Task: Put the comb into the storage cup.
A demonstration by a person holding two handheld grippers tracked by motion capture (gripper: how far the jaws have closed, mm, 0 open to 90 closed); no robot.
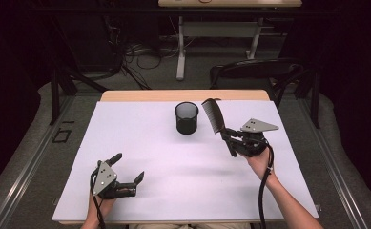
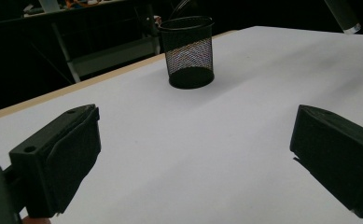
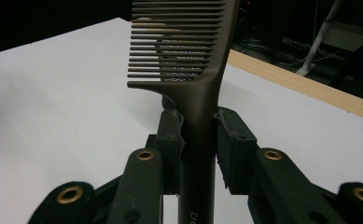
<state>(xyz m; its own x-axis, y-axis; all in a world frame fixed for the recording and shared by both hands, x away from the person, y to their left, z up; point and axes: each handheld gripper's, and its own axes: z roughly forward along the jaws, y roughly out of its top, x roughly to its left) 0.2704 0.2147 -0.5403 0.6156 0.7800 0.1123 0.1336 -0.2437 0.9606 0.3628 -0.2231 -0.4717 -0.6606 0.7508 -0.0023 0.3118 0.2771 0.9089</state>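
**Black comb clamped beside mesh cup; left jaws idle**

White sheet covers the table (image 1: 140, 143); a wooden edge shows along the far side. High view: 1 black mesh cup (image 1: 186, 118) stands near the far edge, bare surface all round it. Right gripper (image 1: 230, 138) sits right of the cup, forearm entering from the bottom, holding 1 comb (image 1: 215, 117) tilted up toward the cup. Left gripper (image 1: 128, 168) rests low at the near left, well apart from the cup.

Left gripper view: 2 jaws spread wide, nothing between them; cup (image 2: 189, 51) ahead, wood edge beyond.

Right gripper view: both jaws pinch the comb (image 3: 202, 100) at its handle, teeth pointing left, cup mesh behind them.
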